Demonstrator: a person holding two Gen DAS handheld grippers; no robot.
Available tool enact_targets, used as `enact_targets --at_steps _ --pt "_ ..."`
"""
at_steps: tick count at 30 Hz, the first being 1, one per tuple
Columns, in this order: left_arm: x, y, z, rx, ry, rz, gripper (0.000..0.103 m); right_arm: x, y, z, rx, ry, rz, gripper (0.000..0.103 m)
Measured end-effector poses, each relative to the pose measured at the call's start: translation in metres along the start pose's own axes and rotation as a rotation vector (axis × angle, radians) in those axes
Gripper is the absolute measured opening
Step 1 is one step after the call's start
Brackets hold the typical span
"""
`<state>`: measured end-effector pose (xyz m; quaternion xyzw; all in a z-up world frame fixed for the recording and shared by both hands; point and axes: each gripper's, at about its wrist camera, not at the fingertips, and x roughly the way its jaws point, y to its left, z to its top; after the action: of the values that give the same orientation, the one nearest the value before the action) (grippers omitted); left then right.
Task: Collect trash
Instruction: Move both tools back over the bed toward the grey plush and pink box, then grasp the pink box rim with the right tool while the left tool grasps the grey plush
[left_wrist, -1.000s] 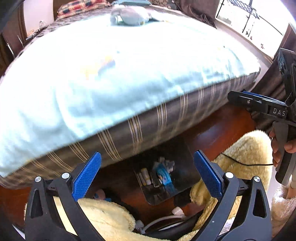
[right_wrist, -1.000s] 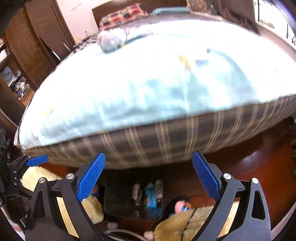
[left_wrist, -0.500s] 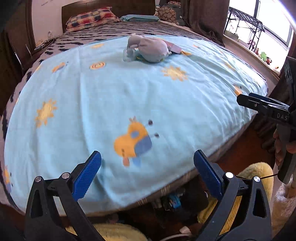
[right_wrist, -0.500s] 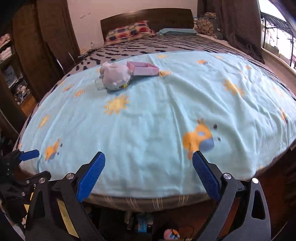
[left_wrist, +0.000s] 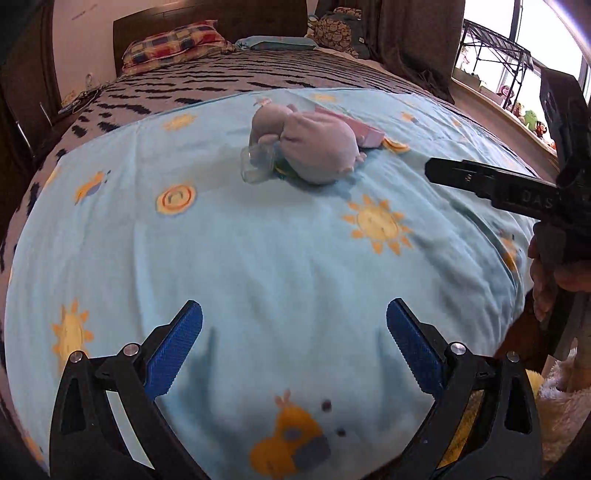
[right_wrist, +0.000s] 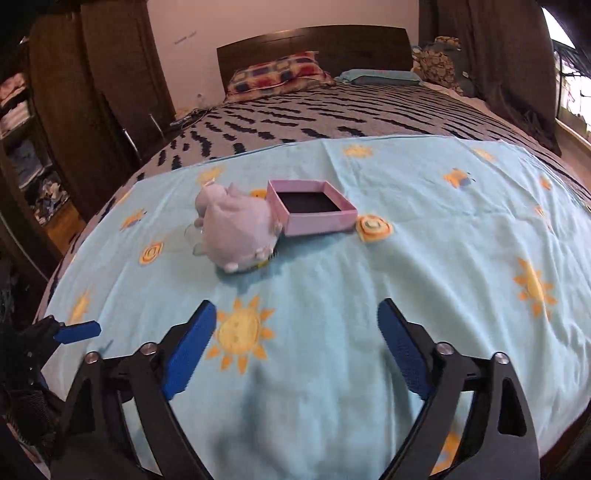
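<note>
Both grippers hover wide open and empty over the bed's foot edge.
The left gripper (left_wrist: 294, 332) and right gripper (right_wrist: 296, 328) face a clear plastic cup (left_wrist: 256, 164) mid-bed (right_wrist: 424, 258), tucked against a plush toy (right_wrist: 236, 229) beside a pink box (right_wrist: 314, 208); a careless reach risks grabbing the toy.

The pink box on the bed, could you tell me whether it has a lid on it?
No, the pink box lies open, its dark inside plainly visible from above in the right wrist view.
</note>
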<state>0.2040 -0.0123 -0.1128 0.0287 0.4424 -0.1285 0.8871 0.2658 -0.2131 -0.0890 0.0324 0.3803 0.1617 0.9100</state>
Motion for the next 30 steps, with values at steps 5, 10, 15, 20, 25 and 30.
enact_targets --at_steps 5,10,15,20,25,30 --pt "0.013 0.005 0.024 0.007 -0.015 0.015 0.095 0.028 0.002 0.03 -0.039 -0.005 0.02 0.043" --pt "0.025 0.008 0.039 0.004 -0.017 0.007 0.095 0.049 0.01 0.051 -0.09 -0.009 0.028 0.035" --pt "0.035 0.007 0.052 0.005 -0.021 -0.004 0.095 0.072 0.01 0.066 -0.077 0.016 0.075 0.025" --pt "0.044 0.006 0.062 0.009 -0.021 -0.01 0.095 0.092 0.012 0.077 -0.077 0.043 0.094 0.021" --pt "0.051 0.005 0.068 0.006 -0.018 -0.014 0.095 0.107 0.006 0.078 -0.052 0.094 0.105 0.02" --pt "0.061 0.003 0.075 -0.002 -0.013 -0.03 0.095 0.11 -0.007 0.071 -0.04 0.126 0.104 0.017"
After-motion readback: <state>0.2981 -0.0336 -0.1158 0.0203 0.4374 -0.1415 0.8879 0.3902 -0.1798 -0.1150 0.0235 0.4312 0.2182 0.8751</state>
